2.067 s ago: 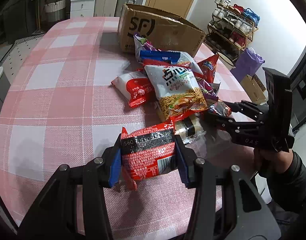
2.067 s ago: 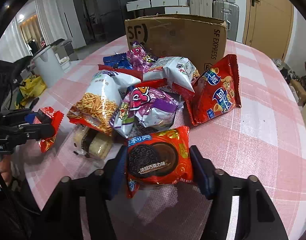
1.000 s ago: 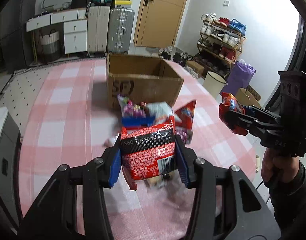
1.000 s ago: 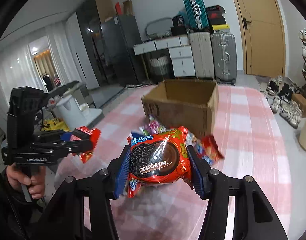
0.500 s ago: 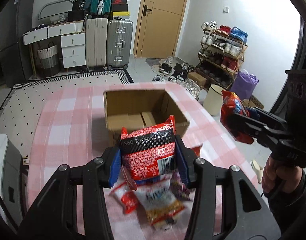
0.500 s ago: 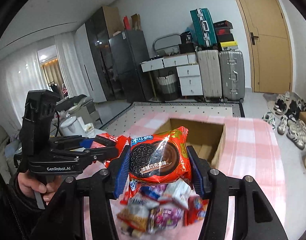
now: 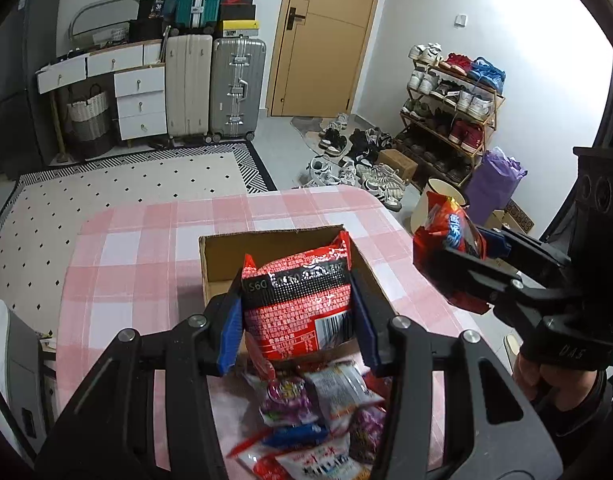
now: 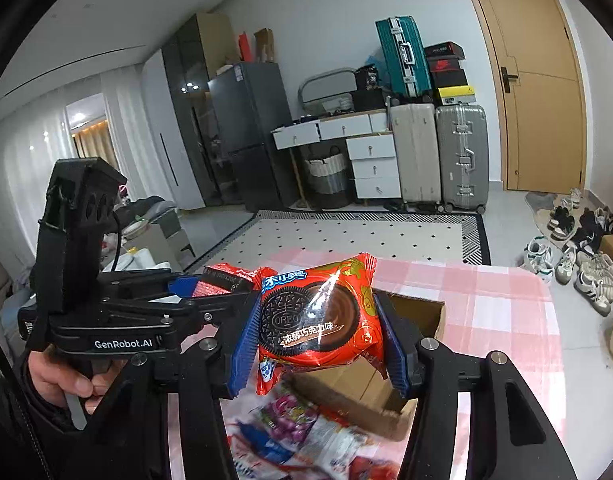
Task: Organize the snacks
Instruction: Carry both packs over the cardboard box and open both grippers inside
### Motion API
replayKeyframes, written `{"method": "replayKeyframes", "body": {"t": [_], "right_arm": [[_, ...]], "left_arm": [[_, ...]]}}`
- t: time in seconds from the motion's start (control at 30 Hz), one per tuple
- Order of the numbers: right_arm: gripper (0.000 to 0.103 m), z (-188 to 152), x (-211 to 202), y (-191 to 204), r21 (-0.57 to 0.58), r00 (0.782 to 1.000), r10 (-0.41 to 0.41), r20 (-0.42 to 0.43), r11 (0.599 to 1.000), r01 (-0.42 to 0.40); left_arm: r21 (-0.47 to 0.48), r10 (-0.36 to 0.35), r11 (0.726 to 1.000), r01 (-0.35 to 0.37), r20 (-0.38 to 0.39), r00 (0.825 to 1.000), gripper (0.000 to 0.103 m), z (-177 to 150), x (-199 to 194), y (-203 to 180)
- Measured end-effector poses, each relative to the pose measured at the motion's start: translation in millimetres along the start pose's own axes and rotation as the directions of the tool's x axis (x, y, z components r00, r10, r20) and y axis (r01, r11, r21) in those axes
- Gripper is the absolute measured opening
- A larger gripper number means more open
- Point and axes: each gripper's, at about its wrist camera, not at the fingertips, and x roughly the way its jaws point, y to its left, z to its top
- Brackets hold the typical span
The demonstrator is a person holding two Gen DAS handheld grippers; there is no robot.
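My left gripper [image 7: 296, 318] is shut on a red and black snack packet [image 7: 298, 308] and holds it high over the open cardboard box [image 7: 214, 260]. My right gripper [image 8: 316, 338] is shut on a red Oreo packet [image 8: 318, 320], also held in the air above the box [image 8: 418, 312]. The right gripper with the Oreo packet [image 7: 450, 256] shows at the right of the left wrist view. The left gripper [image 8: 210, 284] shows at the left of the right wrist view. A pile of snack packets [image 7: 318, 424] lies on the pink checked table [image 7: 146, 248] in front of the box.
The table's far edge lies just beyond the box. Past it are a patterned rug [image 7: 126, 184], suitcases [image 7: 234, 88], white drawers [image 7: 138, 100], a shoe rack [image 7: 450, 112] and a white bin [image 7: 430, 200] on the floor.
Both grippers have lifted their packets from the table and carried them forward to above the box. The box has come closer and lower in both views.
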Motion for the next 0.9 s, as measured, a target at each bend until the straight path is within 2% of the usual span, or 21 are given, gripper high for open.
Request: {"method": "replayKeyframes", "body": {"t": [0.2,0.4,0.6,0.9], "right_arm": [[0.055,8.6,35.0,-19.2,0.024,0.999,-0.027,-0.039,0.999,0.028],[0.055,5.3,71.8,-31.5,0.035,0.996,-0.031,-0.087,0.999,0.034],[0.055,-7.8,108.0,-49.4,0.052,0.988,-0.050,-0.144,0.997,0.058],[0.055,-29.0,134.6,-63.3,0.065,0.982,-0.050,-0.180,0.996,0.063]], "left_arm": [[-0.042,-0.016,0.999,0.013,-0.056,0.998,0.044,12.7,54.4,18.5],[-0.062,-0.021,0.998,0.014,-0.108,0.994,0.044,5.8,97.3,30.7],[-0.060,-0.021,0.998,0.013,-0.143,0.989,0.044,-7.1,126.8,35.1],[-0.061,-0.015,0.998,0.003,-0.187,0.982,0.044,-17.3,160.2,38.6]]}}
